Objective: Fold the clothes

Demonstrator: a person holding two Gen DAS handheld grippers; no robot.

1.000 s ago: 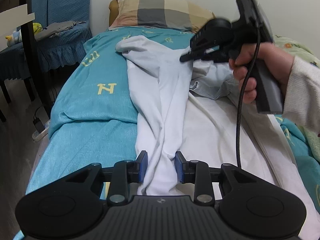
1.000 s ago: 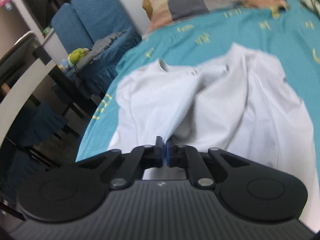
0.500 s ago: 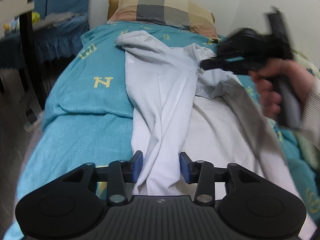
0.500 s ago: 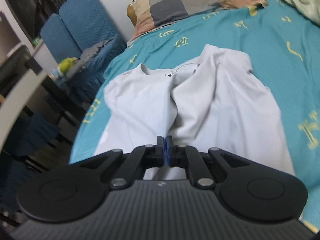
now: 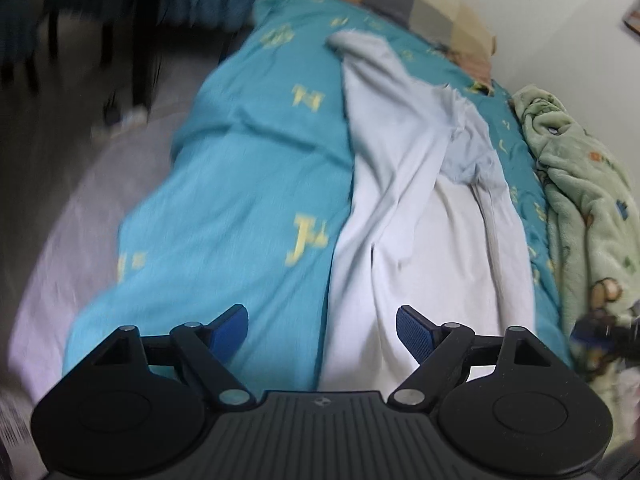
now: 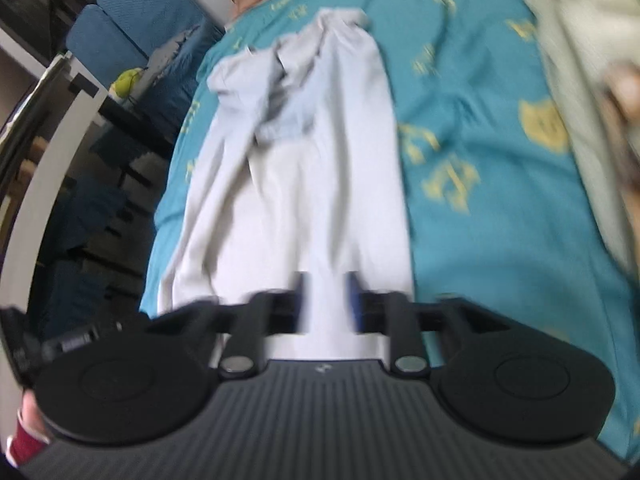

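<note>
One pale garment [image 5: 404, 216] lay lengthwise on the teal bed cover [image 5: 248, 184], its near hem just ahead of both sets of fingers, its far end bunched toward the checked pillow [image 5: 424, 8]. Long sides appeared doubled inward, making a narrow strip; my reading is that this was set up for a crosswise fold next.

Left gripper [image 5: 322, 330]: fingers wide apart and opening, nothing pressed between them; the garment's left edge ran into the gap, teal cover under the left finger. Right gripper [image 6: 326, 304]: fingers partway apart and opening, blurred, with cloth showing through the gap but no pad visibly pressing it. Judged as both having let the cloth go so it could settle flat.

Left view alone showed the green fleece blanket [image 5: 588, 208] beyond the right finger, and the garment's raised ridge. Right view alone showed the blue chair [image 6: 132, 12] and white furniture edge beyond its left finger, a cat print on the cover, and the rumpled hollow at the collar end.
</note>
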